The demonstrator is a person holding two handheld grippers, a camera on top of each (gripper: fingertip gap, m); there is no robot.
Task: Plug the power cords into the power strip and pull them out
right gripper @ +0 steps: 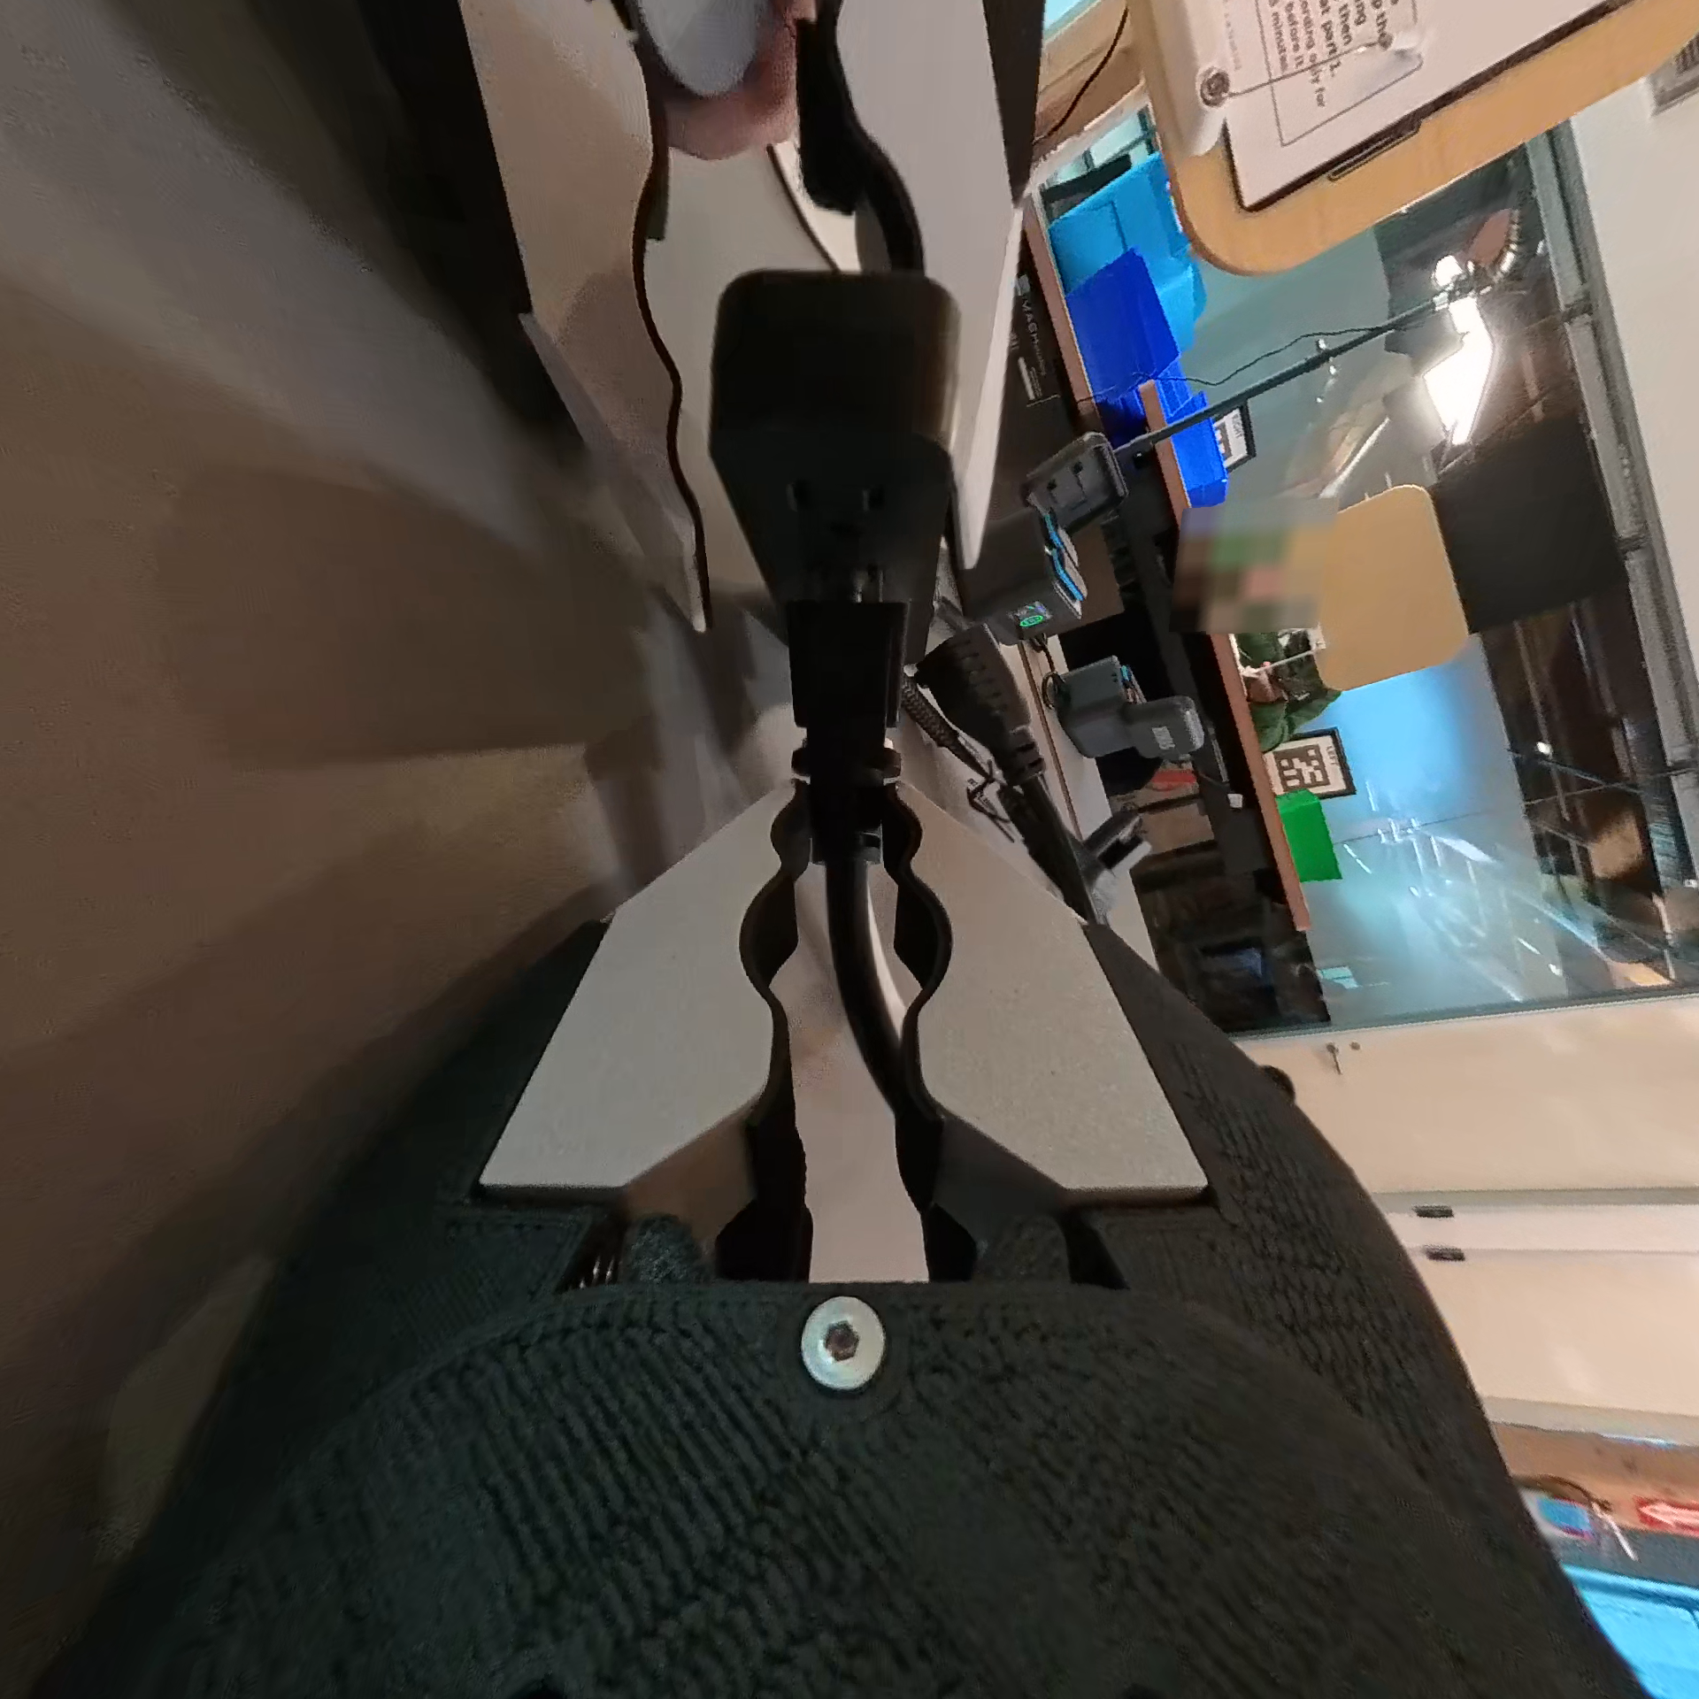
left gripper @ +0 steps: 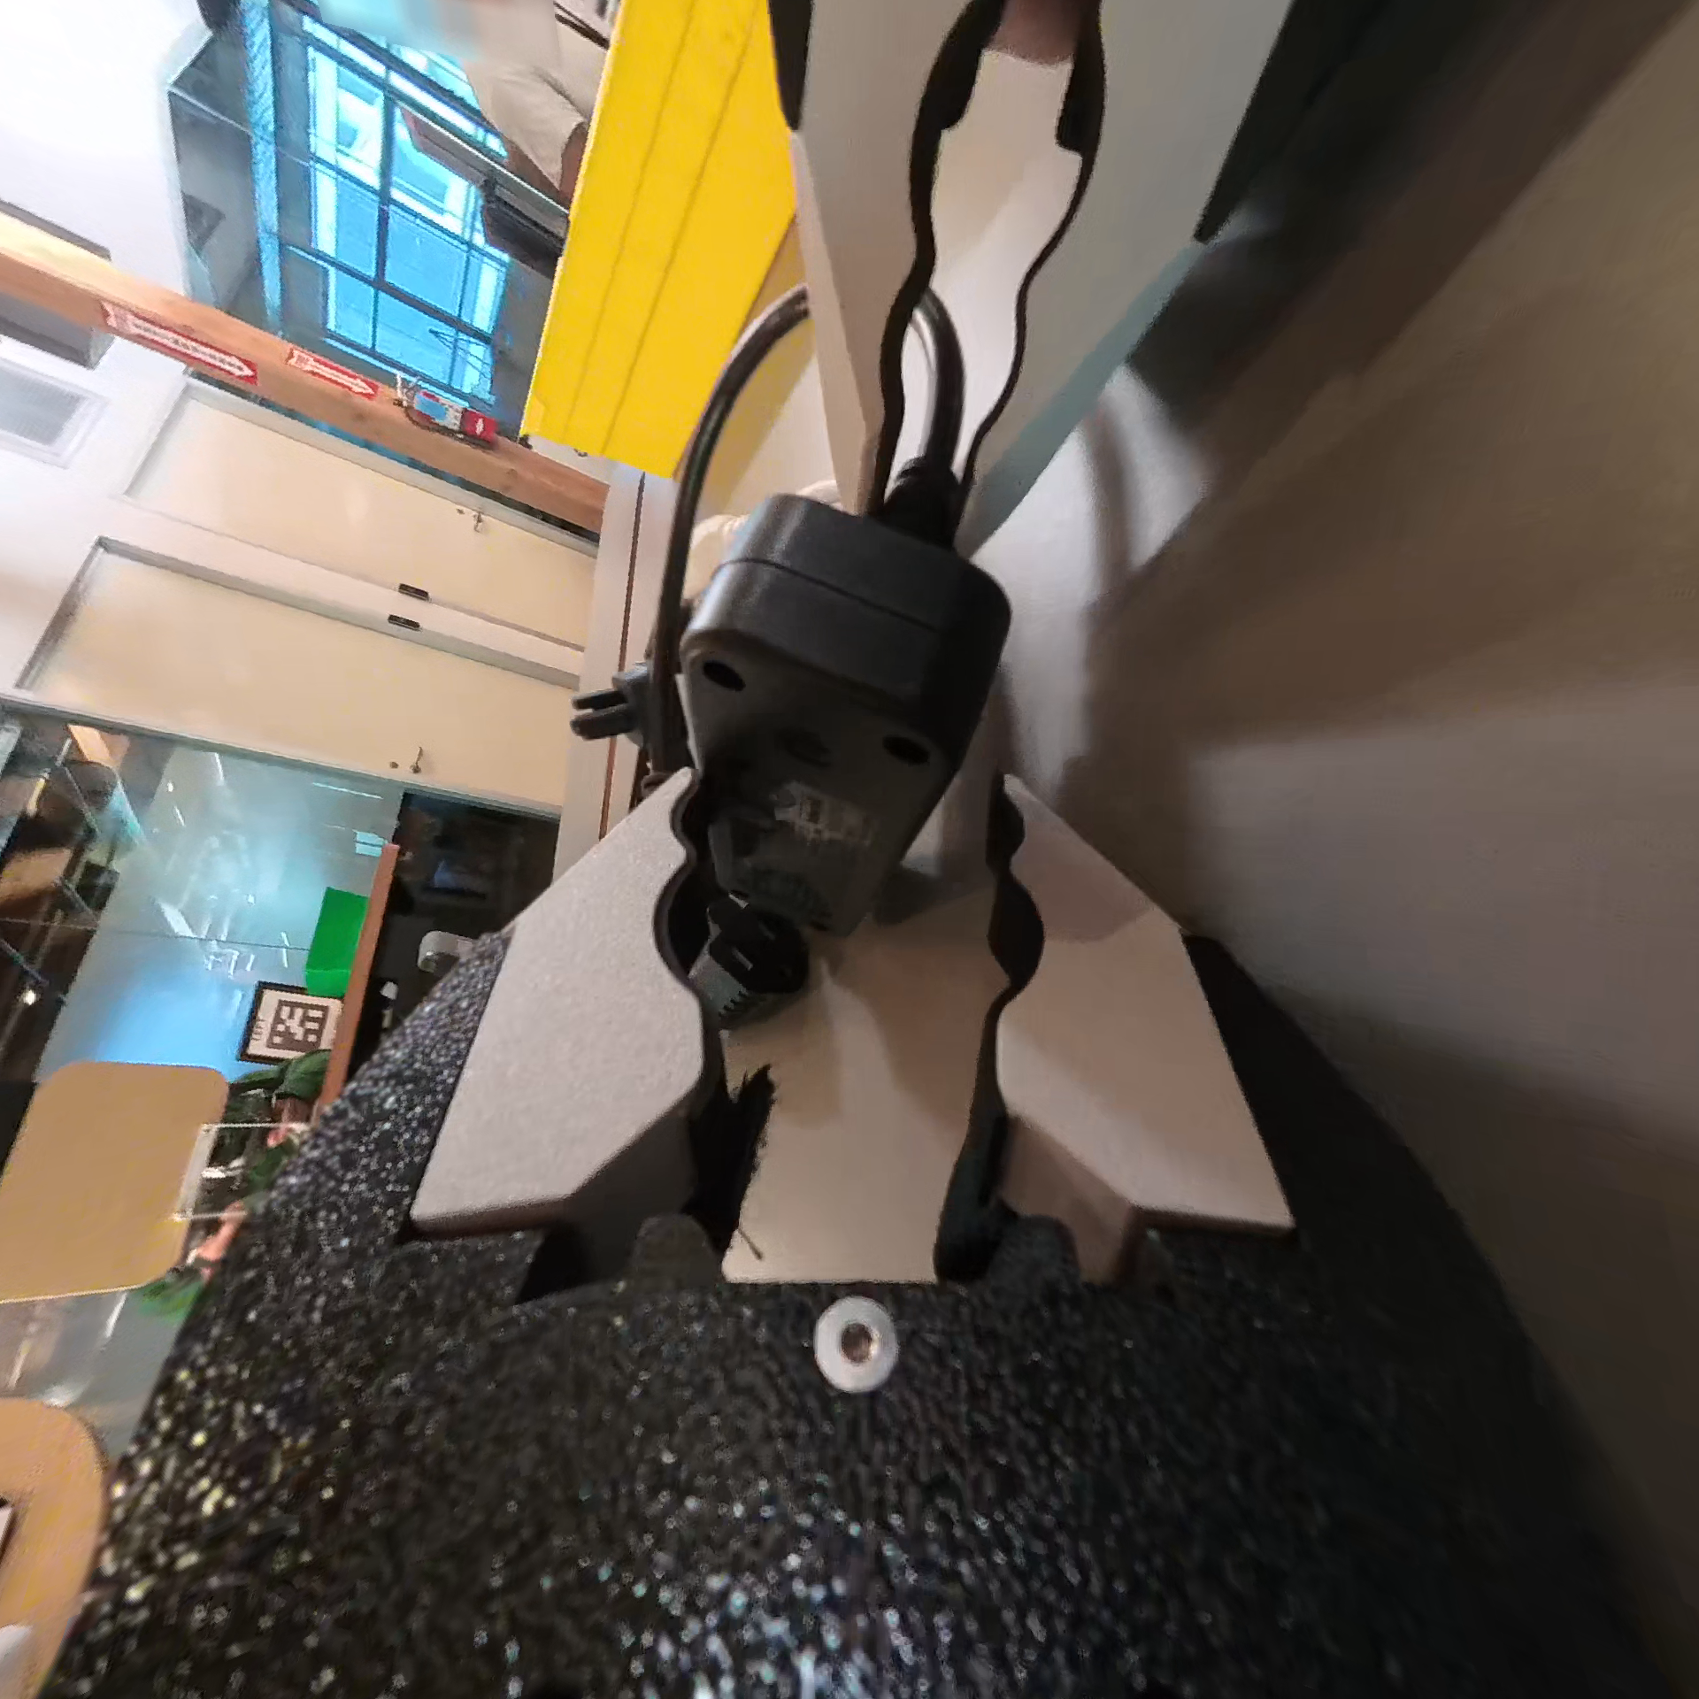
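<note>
The black power strip (left gripper: 827, 644) lies between the two grippers, which face each other. My left gripper (left gripper: 846, 786) is shut on one end of it, with the strip's underside showing. In the right wrist view the strip (right gripper: 827, 441) has a black plug (right gripper: 846, 671) seated in its outlet. My right gripper (right gripper: 850, 800) is shut on the plug's neck, and the plug's cord (right gripper: 855, 947) runs back between its fingers. The right gripper (left gripper: 924, 478) also shows at the top of the left wrist view. The left gripper's fingers (right gripper: 570, 230) show at the top of the right wrist view.
A beige tabletop (left gripper: 1379, 827) runs along one side. A second black cord (left gripper: 699, 460) loops beside the strip. A yellow panel (left gripper: 662, 184) stands behind. Blue bins (right gripper: 1131, 303), dark chargers (right gripper: 1057, 552) and a green box (right gripper: 1305, 837) sit on a far bench. Across from one pair of fingers to the other is roughly 5 cm. Both grippers' tips are roughly 40 cm from the yellow panel (left gripper: 662, 184).
</note>
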